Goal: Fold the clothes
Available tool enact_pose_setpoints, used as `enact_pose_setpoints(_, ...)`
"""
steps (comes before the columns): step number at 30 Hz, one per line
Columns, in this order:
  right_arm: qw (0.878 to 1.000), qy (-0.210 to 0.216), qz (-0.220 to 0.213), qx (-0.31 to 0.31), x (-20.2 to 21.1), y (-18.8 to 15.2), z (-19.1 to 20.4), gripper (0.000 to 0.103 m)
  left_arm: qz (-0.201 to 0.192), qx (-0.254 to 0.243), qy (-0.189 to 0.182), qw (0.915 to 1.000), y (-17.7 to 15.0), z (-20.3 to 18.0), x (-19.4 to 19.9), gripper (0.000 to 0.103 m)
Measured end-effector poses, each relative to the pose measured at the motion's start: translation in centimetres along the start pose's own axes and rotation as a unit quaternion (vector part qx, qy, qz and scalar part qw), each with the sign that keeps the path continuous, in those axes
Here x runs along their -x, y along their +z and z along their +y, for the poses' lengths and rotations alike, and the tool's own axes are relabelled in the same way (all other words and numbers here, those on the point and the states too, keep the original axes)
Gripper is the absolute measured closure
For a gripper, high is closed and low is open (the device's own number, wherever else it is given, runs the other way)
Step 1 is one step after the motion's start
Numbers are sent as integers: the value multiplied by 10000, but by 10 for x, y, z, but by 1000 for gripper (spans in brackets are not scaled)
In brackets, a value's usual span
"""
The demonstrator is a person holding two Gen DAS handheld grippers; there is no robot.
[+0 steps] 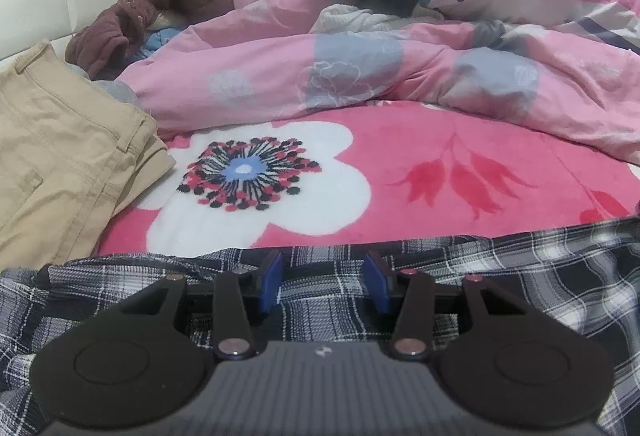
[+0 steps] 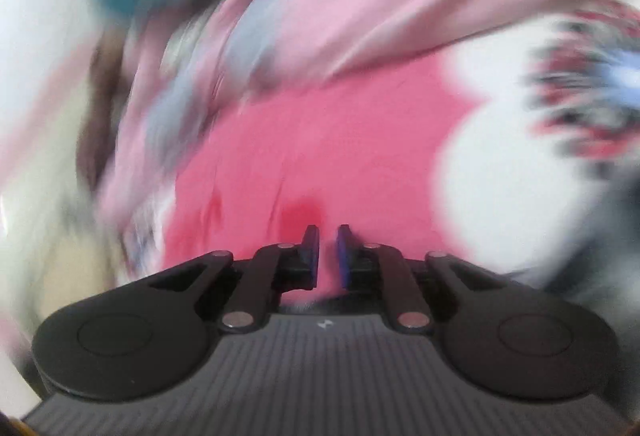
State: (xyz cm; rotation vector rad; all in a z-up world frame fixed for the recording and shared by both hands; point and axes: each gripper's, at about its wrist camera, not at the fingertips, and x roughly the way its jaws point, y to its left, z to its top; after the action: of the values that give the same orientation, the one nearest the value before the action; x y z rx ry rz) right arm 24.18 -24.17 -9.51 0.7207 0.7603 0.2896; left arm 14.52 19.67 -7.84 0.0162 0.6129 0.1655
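Left gripper (image 1: 323, 282) hovers with its jaws apart right over the plaid shirt (image 1: 500, 276), which lies rumpled at the near edge of the bed's pink floral blanket (image 1: 400, 164). Right gripper (image 2: 328, 256), jaws nearly together and holding nothing, looks out through heavy blur over bare blanket. Folded khaki trousers (image 1: 60, 156) sit off to the left. Best bet: pinch an edge or corner, not a mid-cloth bunch, and spread it flat first.

The setting was a home bedroom: a bed with a pink floral blanket (image 1: 400, 172), a rumpled quilt (image 1: 360, 76) and a padded headboard (image 1: 52, 0).
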Motion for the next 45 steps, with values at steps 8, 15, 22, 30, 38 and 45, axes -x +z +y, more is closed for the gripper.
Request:
enact_pose_setpoints(8,9830,130,-1423,-1154,204,0,-57,81,153,-79,107,9998,18,0,12,43)
enact_pose_setpoints(15,9671,-847,-2228,-891,344,-59,-104,72,-315,-180,-410,9985,41,-49,72,42)
enact_pose_setpoints(22,9748,-1434,-1574,663,339,-100,-98,43,-370,-1010,-1128,9878,18,-143,100,42)
enact_pose_setpoints(30,9065,-1543,-458,3904,283,-153,-24,13,-232,-1217,-406,9915,0,-144,75,43)
enact_pose_setpoints(38,9218,-1922,98,3366,242,-134,-60,14,162,-1021,-17,9946,-8,-108,38,45)
enact_pose_setpoints(45,9405,-2319,-603,2408,264,-136,-62,100,93,-927,-33,9956,-17,-105,33,45)
